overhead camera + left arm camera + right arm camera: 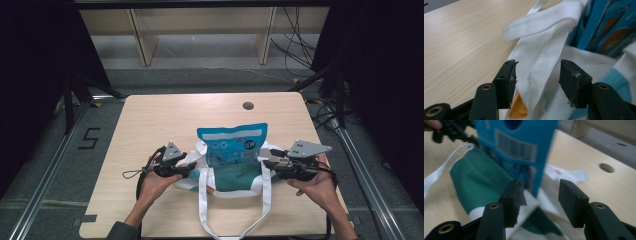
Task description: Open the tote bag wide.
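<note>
Blue snack pouch [233, 144] is seen standing in the tote bag [235, 176] at centre frame on the tabletop [150, 120]. Left claw [537, 76] and right claw [540, 197] are spread, nothing pinched. Claws should be lifted clear of the fabric so the bag isn't tipped.

Both claws [192, 169] [266, 164] (jaws parted) level

Light wood table [150, 120] sat on grey carpet [60, 165]. Pale shelving [200, 30] stood behind, cables [295, 45] trailing right. Surroundings were dark.
</note>
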`<state>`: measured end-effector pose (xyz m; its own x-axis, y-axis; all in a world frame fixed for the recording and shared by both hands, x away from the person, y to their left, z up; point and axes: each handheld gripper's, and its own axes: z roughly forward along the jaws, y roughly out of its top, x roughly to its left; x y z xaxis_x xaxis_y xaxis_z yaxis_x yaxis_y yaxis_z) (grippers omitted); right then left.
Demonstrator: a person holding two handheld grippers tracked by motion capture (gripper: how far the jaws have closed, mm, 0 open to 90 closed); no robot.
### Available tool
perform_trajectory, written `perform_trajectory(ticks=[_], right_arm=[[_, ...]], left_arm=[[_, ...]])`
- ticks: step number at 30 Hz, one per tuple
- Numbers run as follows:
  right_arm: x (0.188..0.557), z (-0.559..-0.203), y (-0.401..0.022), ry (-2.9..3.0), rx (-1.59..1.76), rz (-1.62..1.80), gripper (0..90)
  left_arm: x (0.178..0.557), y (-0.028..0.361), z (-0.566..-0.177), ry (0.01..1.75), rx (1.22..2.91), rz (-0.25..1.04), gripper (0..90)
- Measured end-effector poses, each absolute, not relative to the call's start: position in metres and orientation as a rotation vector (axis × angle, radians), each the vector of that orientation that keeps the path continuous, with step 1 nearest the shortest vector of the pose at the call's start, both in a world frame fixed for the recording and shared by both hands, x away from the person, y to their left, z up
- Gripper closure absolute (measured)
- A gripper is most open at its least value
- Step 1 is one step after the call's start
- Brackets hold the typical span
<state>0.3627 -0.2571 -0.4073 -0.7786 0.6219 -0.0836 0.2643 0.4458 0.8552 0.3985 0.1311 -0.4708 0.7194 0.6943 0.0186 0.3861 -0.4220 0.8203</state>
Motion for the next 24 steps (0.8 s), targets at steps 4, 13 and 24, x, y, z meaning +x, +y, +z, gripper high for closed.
perform_trajectory(ticks=[4,13,24], right_arm=[[0.370,-0.416,-0.240,2.392,0.738,1.291,48.3],[0.362,-0.421,-0.241,2.498,0.588,1.160,80.5],[0.319,-0.441,-0.250,2.626,0.491,1.086,85.6]], left_arm=[[0.411,0.122,-0.472,0.774,2.062,0.401,47.4],[0.431,0.120,-0.476,0.827,1.980,0.327,72.3],[0.476,0.115,-0.483,0.990,2.109,0.271,84.9]])
